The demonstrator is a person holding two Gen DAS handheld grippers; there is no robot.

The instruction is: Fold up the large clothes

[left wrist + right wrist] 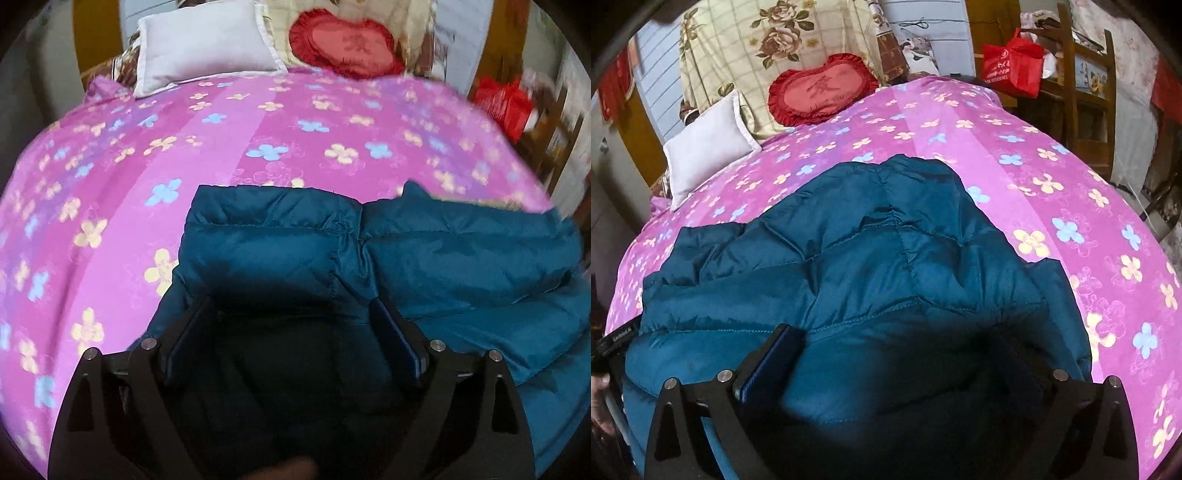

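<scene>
L fingers (291, 317) spread wide, R fingers (905, 354) too; teal jacket (849, 258) between; bedspread (110, 147) beyond.

A teal quilted jacket (871, 258) lies bunched on the bed (1052, 155), spread over its pink flowered cover from the near edge toward the middle. The right gripper (905, 354) sits low over the jacket's near part with its jaws wide apart; the left finger (768, 358) shows clearly against the fabric, while the right one is lost in dark shadow, so contact there cannot be judged. At the head of the bed a white pillow (705, 147) leans at left, beside a red frilled cushion (823, 88) that rests against a cream rose-printed cloth (768, 44). Beyond the bed's far right corner a red bag (1012, 64) sits near a wooden chair (1086, 88).
</scene>
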